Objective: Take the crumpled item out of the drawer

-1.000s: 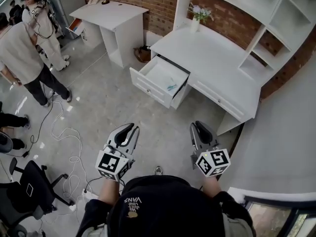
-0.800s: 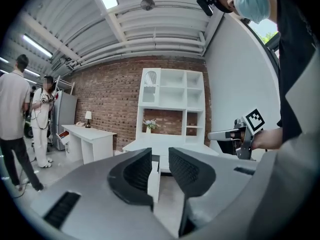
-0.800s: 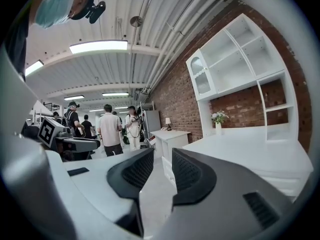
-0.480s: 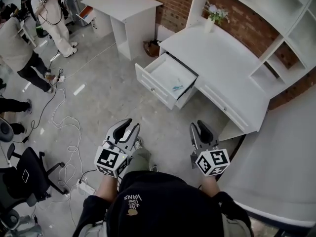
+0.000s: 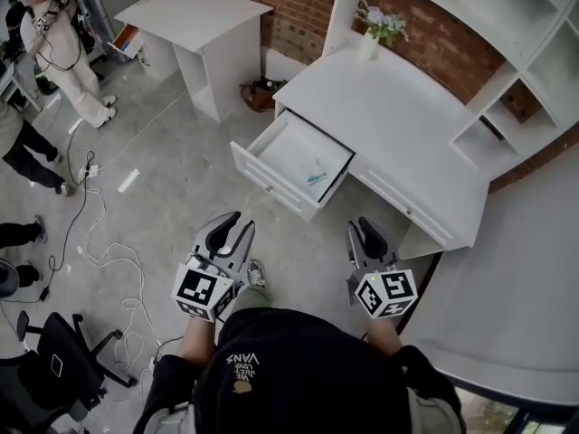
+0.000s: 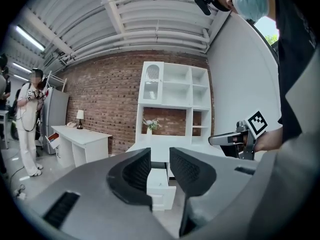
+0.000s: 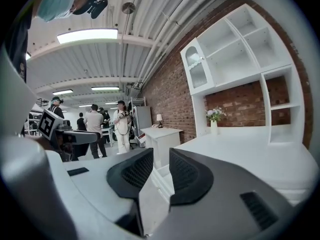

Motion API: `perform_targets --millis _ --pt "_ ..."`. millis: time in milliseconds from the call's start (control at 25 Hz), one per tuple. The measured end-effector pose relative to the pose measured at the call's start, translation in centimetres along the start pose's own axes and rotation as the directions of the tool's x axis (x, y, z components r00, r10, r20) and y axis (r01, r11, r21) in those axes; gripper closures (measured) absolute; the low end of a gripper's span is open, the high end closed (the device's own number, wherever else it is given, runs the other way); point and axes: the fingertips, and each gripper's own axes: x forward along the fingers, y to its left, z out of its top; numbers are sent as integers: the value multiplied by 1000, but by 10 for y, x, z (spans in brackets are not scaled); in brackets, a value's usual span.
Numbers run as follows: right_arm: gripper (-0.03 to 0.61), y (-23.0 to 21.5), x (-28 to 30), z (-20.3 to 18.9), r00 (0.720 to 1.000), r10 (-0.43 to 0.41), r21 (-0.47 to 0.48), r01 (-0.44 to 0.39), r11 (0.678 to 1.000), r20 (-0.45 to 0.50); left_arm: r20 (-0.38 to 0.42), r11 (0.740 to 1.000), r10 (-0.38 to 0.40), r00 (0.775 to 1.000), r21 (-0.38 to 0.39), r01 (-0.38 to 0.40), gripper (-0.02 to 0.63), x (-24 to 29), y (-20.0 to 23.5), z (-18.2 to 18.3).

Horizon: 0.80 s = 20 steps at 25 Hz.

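Jaws apart (both); drawer (image 5: 288, 163), 2nd desk (image 5: 194, 14)

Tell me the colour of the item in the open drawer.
The item is teal, in a white drawer; head view shows it best.

The crumpled item (image 5: 315, 176) in the drawer (image 5: 271, 168) is just a tiny teal speck, way too small to tell what it is. Both gripper views hide the drawer's inside.
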Motion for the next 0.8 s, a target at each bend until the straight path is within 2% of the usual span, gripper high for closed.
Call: perform_targets --millis 480,600,800 --pt "484 -35 123 1 989 -134 -4 134 991 -56 -40 990 -134 990 40 136 517 101 103 14" --pt "485 -42 150 -10 987 -139 -32 136 990 -85 -63 983 -171 983 52 175 517 117 119 10" --pt "485 -59 199 -29 980 -120 -141 97 985 -159 -69 982 -183 981 38 186 517 148 135 4"
